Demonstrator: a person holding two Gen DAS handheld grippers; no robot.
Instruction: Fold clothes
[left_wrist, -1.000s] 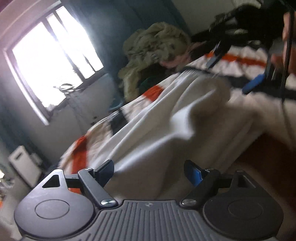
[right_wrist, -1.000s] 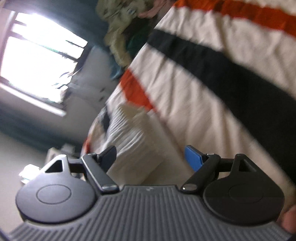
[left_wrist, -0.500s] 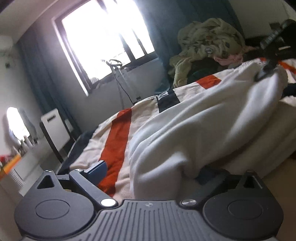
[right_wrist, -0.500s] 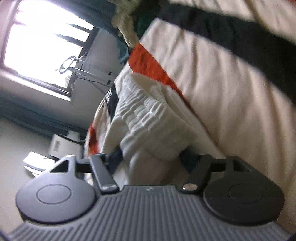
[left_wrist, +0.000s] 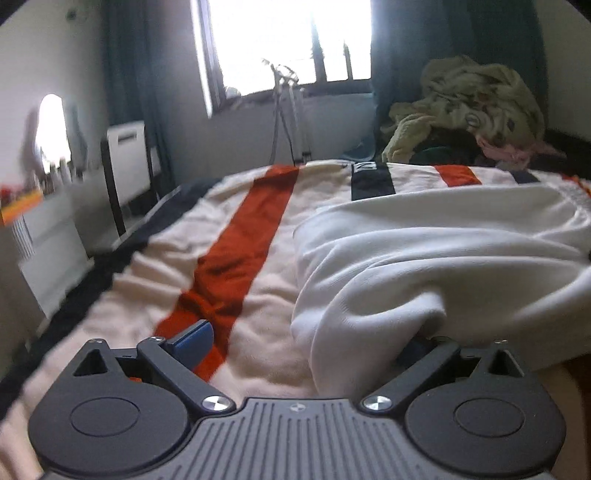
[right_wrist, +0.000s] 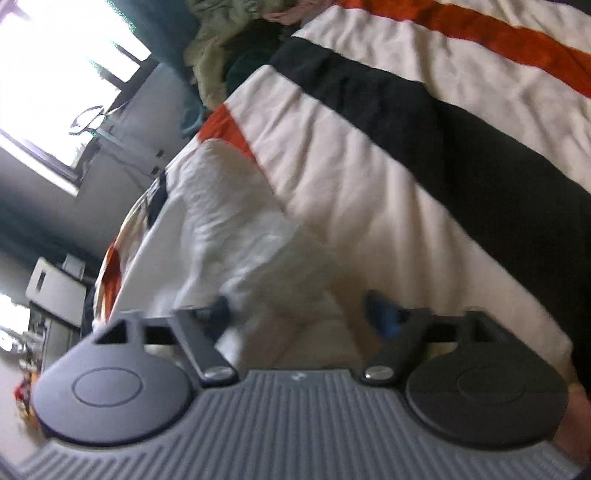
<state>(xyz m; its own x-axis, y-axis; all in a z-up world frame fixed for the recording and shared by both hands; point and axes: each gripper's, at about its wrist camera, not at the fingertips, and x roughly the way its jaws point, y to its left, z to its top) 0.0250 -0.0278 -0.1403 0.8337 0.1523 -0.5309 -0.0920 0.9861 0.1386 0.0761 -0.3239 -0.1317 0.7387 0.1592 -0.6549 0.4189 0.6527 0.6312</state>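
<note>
1. On the bed, a striped blanket (left_wrist: 236, 258) (cream, with orange and black bands) covers the surface; a white garment (left_wrist: 443, 266) lies bunched on top of it, toward the right side in the left wrist view.
2. Left hand-held gripper (left_wrist: 306, 343): jaws spread wide. Left blue finger pad (left_wrist: 194, 338) is clear of the cloth, over the orange band. Right finger is hidden under a fold of the white garment, which drapes over it; no pinch is visible.
3. Right hand-held gripper (right_wrist: 295, 314): jaws are opening. A bunched end of the white garment (right_wrist: 236, 236) sits between them. Left finger (right_wrist: 219, 308) lies against the cloth; right blue pad (right_wrist: 382, 314) stands apart from it. Picture blurred here.
4. Right wrist view: the garment runs away from the gripper along the near edge of the blanket (right_wrist: 369, 147), ribbed texture faintly visible.
5. Far side: pile of olive and pink clothes (left_wrist: 476, 99) at the far right of the bed, below dark curtains.
6. Far wall: bright window (left_wrist: 288, 40), white heater (left_wrist: 125, 158) to the left.
</note>
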